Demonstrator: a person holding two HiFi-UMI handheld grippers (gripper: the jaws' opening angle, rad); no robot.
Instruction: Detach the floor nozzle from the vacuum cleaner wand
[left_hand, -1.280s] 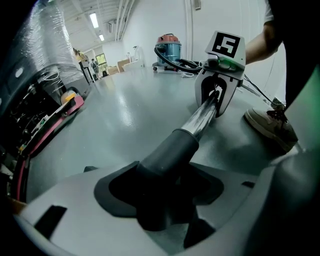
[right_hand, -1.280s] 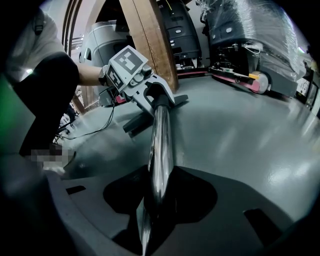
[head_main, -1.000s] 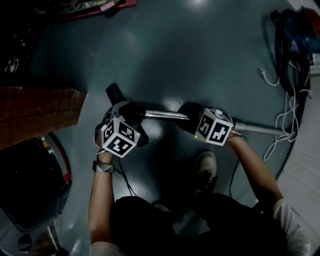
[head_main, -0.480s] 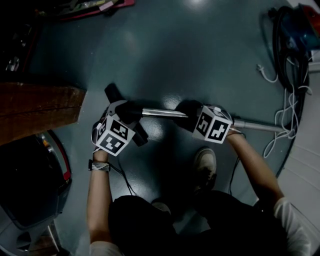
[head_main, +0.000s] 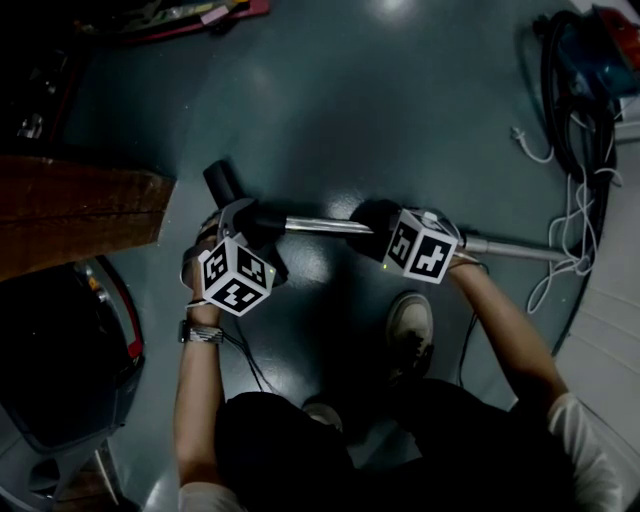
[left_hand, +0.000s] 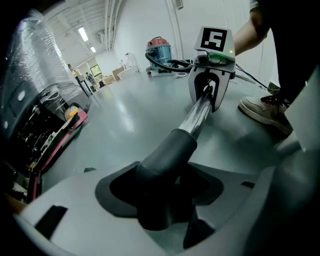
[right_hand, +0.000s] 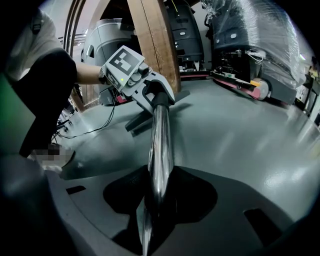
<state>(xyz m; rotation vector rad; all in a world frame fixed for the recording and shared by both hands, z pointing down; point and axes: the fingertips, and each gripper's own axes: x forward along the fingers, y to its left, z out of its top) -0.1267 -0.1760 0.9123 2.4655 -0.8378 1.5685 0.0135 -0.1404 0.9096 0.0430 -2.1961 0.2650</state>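
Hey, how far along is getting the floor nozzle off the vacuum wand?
Done: both grips are set. The right gripper is shut on the metal wand. The left gripper holds the nozzle's dark neck, and its jaws have just closed further. In hand: nothing is apart yet, as neck and wand are joined. Remaining: pull them apart.

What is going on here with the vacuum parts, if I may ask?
A person is crouched low over the floor with tongs in each hand. The right tongs are clamped on the chrome wand. The left tongs have just been closing on the dark neck of the floor nozzle, which sits between them. The nozzle is still joined to the wand.
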